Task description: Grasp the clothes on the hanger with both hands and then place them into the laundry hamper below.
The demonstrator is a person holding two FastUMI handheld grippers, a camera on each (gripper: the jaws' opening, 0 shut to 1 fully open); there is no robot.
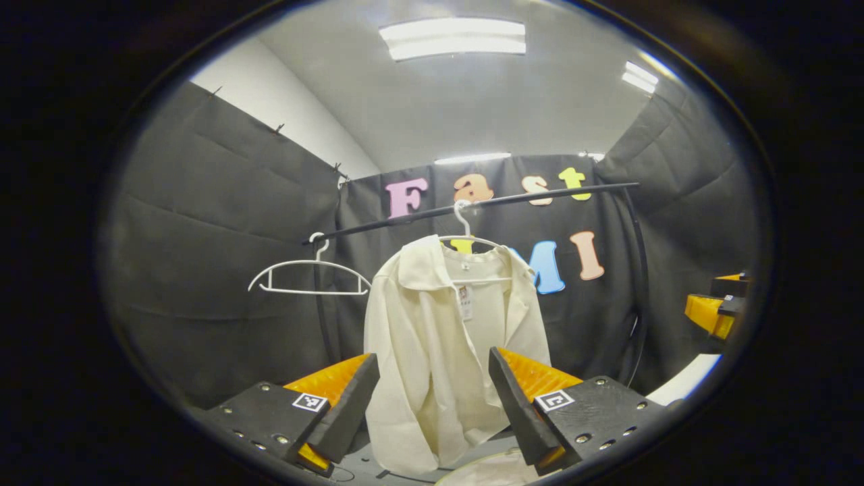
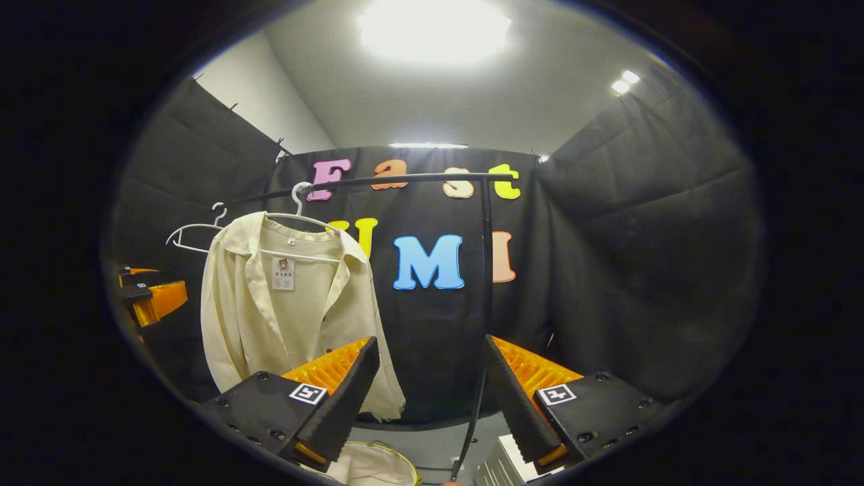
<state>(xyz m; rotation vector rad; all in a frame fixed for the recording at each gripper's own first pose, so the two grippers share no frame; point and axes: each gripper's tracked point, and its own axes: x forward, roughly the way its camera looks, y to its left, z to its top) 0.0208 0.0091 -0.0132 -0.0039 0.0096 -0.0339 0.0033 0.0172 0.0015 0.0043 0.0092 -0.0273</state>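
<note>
In the left gripper view the cream shirt [image 1: 445,337] hangs dead ahead on a white hanger [image 1: 466,236], hooked over the black rail [image 1: 472,204] that slants across at twelve o'clock. The left tongs [image 1: 432,412] stand wide apart, one finger either side of the shirt's lower half, with nothing between them but air; the cloth hangs farther off, untouched. At ten o'clock an empty white hanger [image 1: 309,273] dangles from the same rail, just beside the shirt's shoulder. Out at three o'clock the other tool's body peeks in at the edge. At six o'clock, low between the fingers, a pale rounded rim shows, too cut off to name for sure.

Over in the right gripper view the shirt [image 2: 290,310] sits off at ten o'clock, collar open, a small tag at the neck. The right tongs [image 2: 432,405] are also spread apart and grip nothing. Straight ahead the rack's black upright post [image 2: 484,270] drops down between the fingers, standing in the line forward. At six o'clock the laundry hamper [image 2: 368,466] shows its rim below the shirt, pale cloth inside.
</note>
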